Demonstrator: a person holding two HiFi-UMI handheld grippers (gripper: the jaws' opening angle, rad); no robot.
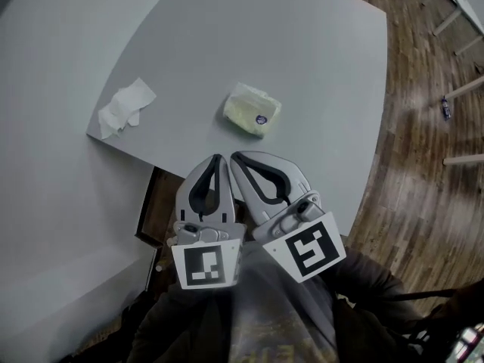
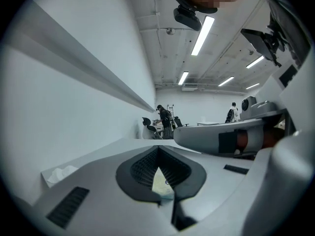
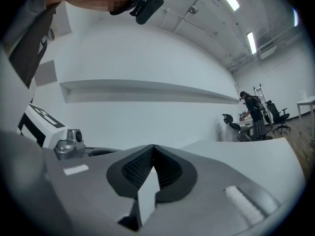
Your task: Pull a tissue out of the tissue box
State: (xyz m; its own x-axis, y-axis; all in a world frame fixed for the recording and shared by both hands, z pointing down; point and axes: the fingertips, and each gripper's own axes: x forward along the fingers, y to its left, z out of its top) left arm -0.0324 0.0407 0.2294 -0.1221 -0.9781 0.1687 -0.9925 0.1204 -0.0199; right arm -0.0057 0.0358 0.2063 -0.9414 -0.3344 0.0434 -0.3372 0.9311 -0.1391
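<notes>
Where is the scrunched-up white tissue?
In the head view the crumpled tissue lies near the table's left edge, left of the yellowish tissue pack.

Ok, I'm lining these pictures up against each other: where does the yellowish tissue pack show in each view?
Head view: the tissue pack lies near the picture's centre, on the grey table.
Left gripper view: low centre, a yellowish sliver seen through the gap below the closed jaw tips.
Right gripper view: not in it; only bare table surface shows through that gap.
Shared landmark: the grey table, in all three views.
</notes>
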